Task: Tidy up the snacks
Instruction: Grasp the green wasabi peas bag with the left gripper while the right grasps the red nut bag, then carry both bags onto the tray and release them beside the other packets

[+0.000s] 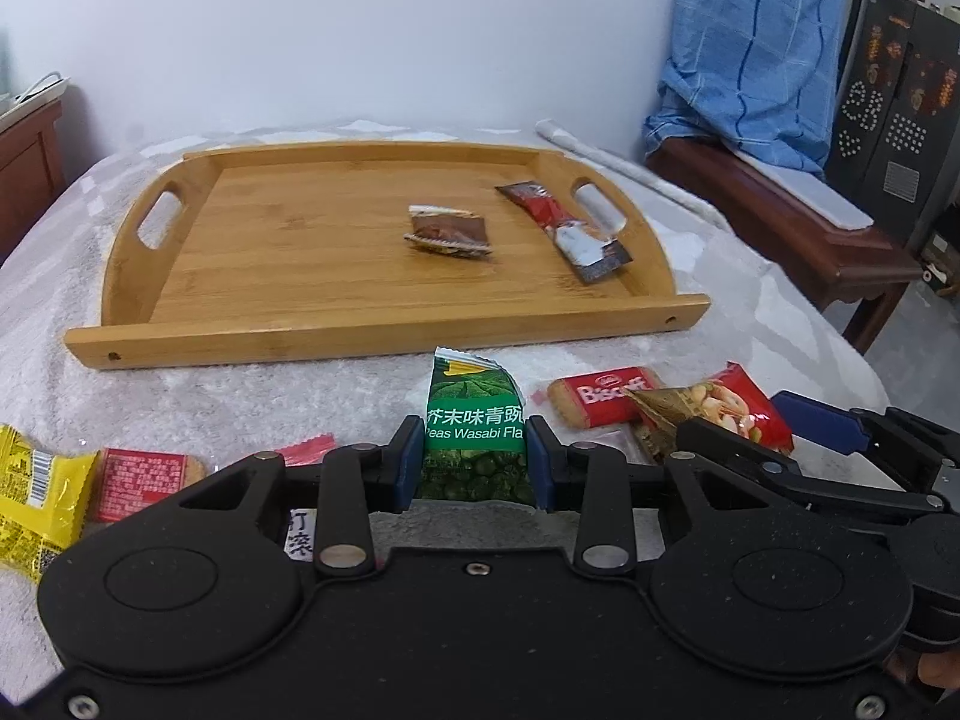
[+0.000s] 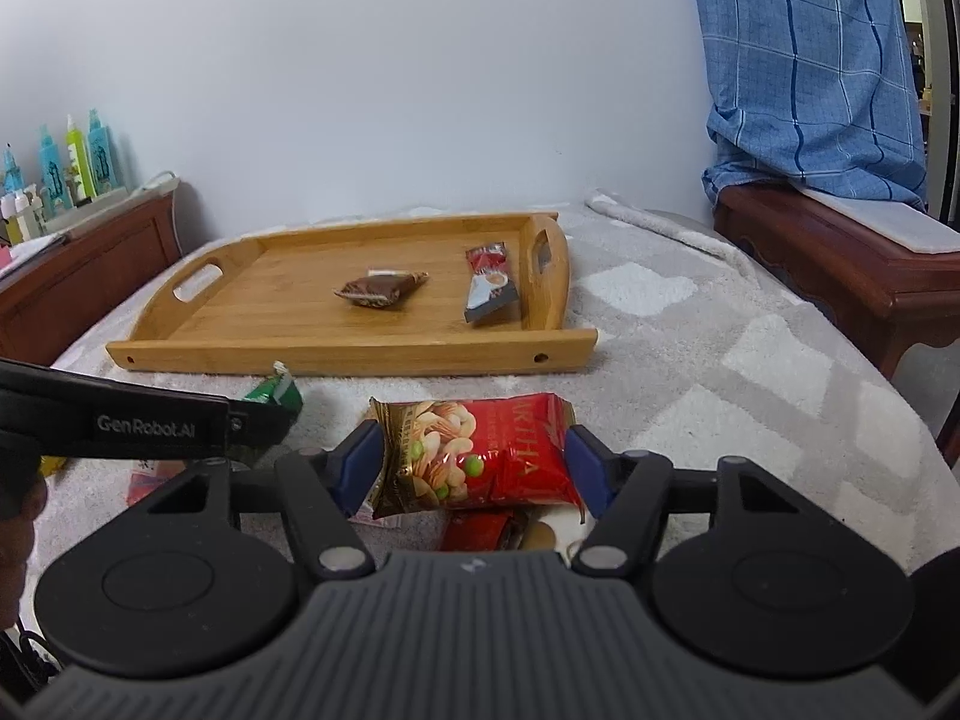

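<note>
Both claws are clamped on packets: left claw (image 1: 474, 459) on the green wasabi-pea packet (image 1: 474, 420), right claw (image 2: 474, 465) on the red nut packet (image 2: 480, 456); the bamboo wooden tray (image 2: 336, 354) lies straight ahead, near both

Plain white wall (image 2: 390, 90); dark wooden bench (image 2: 852, 264) under blue checked cloth (image 2: 804, 60) at right.

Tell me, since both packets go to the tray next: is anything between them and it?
Nothing visible: only bare blanket lies between the wasabi pea packet, the mixed nut packet and the wooden tray.
</note>
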`<state>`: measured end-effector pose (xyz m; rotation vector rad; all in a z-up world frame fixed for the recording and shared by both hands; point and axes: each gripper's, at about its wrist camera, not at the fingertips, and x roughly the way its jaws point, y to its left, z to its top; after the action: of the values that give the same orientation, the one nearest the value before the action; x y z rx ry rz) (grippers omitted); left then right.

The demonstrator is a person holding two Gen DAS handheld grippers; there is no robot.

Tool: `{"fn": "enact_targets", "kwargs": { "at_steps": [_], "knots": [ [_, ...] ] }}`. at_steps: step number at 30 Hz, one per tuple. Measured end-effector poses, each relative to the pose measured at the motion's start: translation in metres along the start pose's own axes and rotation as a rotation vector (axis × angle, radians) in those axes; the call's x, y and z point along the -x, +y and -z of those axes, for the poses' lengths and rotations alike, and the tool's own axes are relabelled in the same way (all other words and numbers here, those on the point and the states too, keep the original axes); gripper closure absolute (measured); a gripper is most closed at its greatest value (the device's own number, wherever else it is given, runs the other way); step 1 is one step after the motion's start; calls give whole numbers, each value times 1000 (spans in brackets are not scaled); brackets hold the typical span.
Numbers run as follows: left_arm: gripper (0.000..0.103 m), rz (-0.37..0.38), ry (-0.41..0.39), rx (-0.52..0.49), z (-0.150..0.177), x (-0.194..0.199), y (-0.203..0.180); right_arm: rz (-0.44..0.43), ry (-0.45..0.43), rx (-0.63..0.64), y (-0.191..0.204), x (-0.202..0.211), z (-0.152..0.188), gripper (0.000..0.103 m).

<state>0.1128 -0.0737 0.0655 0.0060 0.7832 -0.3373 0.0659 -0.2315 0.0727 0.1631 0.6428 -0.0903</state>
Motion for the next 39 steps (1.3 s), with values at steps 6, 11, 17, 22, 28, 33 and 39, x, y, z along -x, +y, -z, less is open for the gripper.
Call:
{"fn": "enact_targets", "kwargs": {
  "at_steps": [6,11,17,22,28,33,39],
  "knots": [
    [69,-15,16,11,3,-5,4,-17,33,-11,-2,-6,1,29],
    [67,-24,56,24,8,-16,6,-8,39,32,5,-9,2,23],
    [70,-15,35,31,7,-12,7,56,11,48,7,-11,0,12],
    [70,-24,5,-4,3,-4,2,47,58,5,0,-17,1,13],
    [70,-32,-17,16,-2,2,4,8,32,-23,-3,-8,-1,36],
    [70,-58,-14,-3,-9,5,5,-29,-21,-5,1,1,-8,36],
    [71,-61,-56,-10,-33,10,8,-61,-37,51,7,-16,-33,36]
  ]
}}
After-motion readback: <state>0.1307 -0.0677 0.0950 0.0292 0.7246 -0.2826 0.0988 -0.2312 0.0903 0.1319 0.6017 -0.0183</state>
